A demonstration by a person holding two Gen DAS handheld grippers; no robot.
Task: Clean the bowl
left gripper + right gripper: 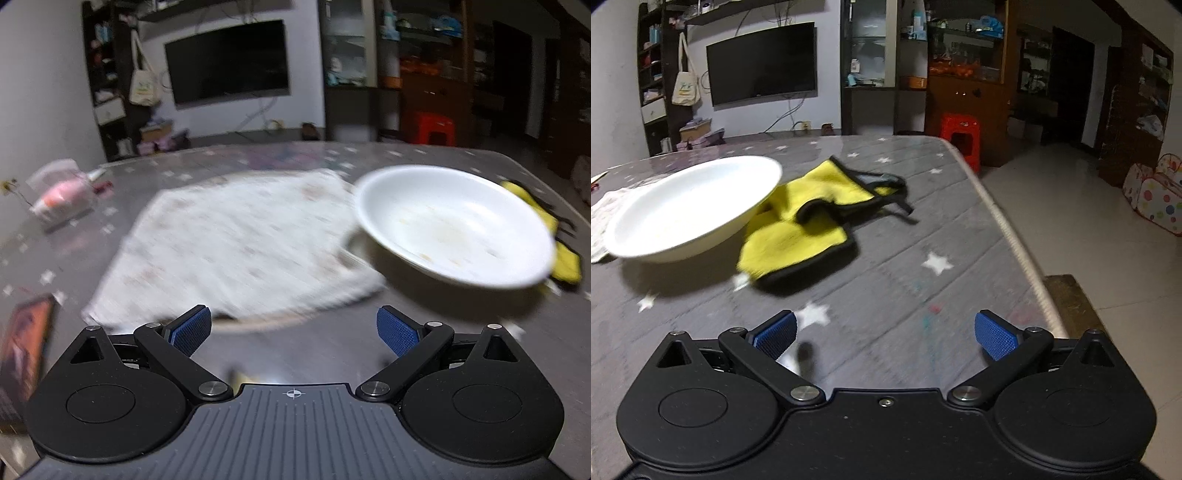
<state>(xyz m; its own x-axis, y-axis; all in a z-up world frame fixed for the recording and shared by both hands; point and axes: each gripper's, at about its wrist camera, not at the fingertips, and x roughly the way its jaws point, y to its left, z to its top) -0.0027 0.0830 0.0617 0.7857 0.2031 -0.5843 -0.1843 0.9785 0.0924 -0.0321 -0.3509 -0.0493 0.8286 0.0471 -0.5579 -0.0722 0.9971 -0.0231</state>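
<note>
Both claws — left gripper (293, 330) and right gripper (884, 334) — gape empty; the bowl (454, 225) seems faintly smeared, so the yellow cloth (809, 229) beside it suits wiping.

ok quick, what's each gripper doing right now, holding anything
Left gripper: open, holding nothing, above the table short of the bowl.
Right gripper: open, holding nothing, short of the yellow cloth.
</note>
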